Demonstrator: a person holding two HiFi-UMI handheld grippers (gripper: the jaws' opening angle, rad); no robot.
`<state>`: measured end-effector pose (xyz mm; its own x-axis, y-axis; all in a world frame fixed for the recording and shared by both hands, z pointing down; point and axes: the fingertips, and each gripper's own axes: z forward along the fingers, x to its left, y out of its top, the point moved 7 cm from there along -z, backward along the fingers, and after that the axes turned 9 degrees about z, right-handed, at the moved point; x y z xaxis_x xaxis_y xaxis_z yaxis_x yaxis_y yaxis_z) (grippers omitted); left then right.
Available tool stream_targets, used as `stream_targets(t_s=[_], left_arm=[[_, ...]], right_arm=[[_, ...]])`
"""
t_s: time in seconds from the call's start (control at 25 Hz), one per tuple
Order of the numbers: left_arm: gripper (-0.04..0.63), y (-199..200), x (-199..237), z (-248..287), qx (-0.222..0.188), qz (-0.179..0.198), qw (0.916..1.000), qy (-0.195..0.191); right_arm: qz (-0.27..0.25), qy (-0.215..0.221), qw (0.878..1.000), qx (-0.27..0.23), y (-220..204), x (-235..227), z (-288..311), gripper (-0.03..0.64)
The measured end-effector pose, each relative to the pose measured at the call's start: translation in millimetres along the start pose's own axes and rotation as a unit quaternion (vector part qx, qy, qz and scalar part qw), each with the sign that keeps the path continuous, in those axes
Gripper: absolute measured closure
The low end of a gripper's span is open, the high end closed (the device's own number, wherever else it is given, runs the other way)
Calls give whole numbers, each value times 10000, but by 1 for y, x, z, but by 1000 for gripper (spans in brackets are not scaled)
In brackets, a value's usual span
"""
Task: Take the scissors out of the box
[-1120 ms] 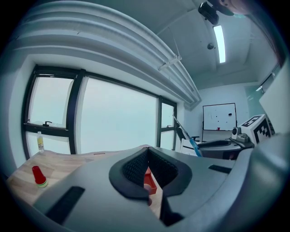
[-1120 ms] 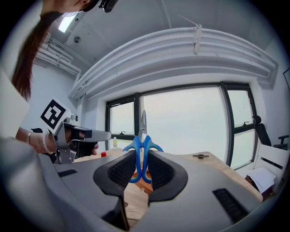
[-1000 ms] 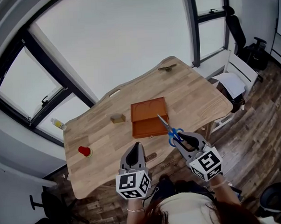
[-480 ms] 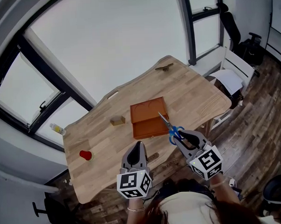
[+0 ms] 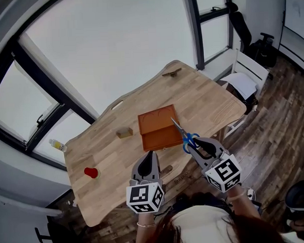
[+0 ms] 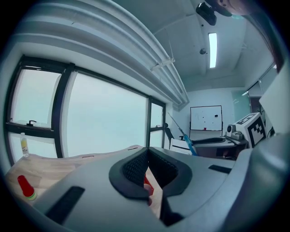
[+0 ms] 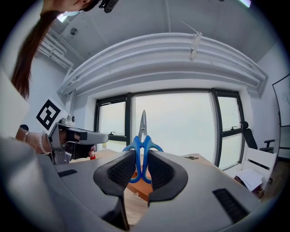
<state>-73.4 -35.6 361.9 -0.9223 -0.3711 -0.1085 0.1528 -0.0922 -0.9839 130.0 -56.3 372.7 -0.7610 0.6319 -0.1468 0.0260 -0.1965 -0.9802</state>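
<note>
The scissors (image 5: 187, 138) have blue handles and shut silver blades. My right gripper (image 5: 195, 144) is shut on the handles and holds them in the air over the near right corner of the orange-brown box (image 5: 157, 127), blades pointing away from me. In the right gripper view the scissors (image 7: 142, 136) stand upright between the black pads of my right gripper (image 7: 142, 158), with the box (image 7: 139, 189) below. My left gripper (image 5: 150, 156) hovers at the table's near edge, left of the scissors. In its own view my left gripper (image 6: 147, 152) has its tips touching and holds nothing.
On the wooden table (image 5: 206, 103) lie a small wooden block (image 5: 124, 133), a red object (image 5: 91, 172) at the near left and a brown piece (image 5: 171, 72) at the far edge. A white chair (image 5: 243, 81) stands to the right. Large windows lie beyond the table.
The head view has drifted, so the table sits slightly further left. Both grippers keep their places, and the right one still holds the scissors over the box's corner.
</note>
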Motion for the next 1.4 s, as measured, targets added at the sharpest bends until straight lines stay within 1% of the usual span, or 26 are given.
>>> stream_targets(t_s=[0.36, 0.72, 1.4], left_arm=[[577, -6, 11, -2, -39, -63, 9995, -303], [577, -15, 24, -2, -54, -179, 9987, -470], [577, -30, 48, -5, -34, -212, 9959, -876]], right_arm=[[-137, -175, 9997, 76, 2, 16, 8, 506], [-199, -358, 9991, 148, 0, 28, 14, 506], [-247, -696, 9970, 244, -9, 52, 29, 506]])
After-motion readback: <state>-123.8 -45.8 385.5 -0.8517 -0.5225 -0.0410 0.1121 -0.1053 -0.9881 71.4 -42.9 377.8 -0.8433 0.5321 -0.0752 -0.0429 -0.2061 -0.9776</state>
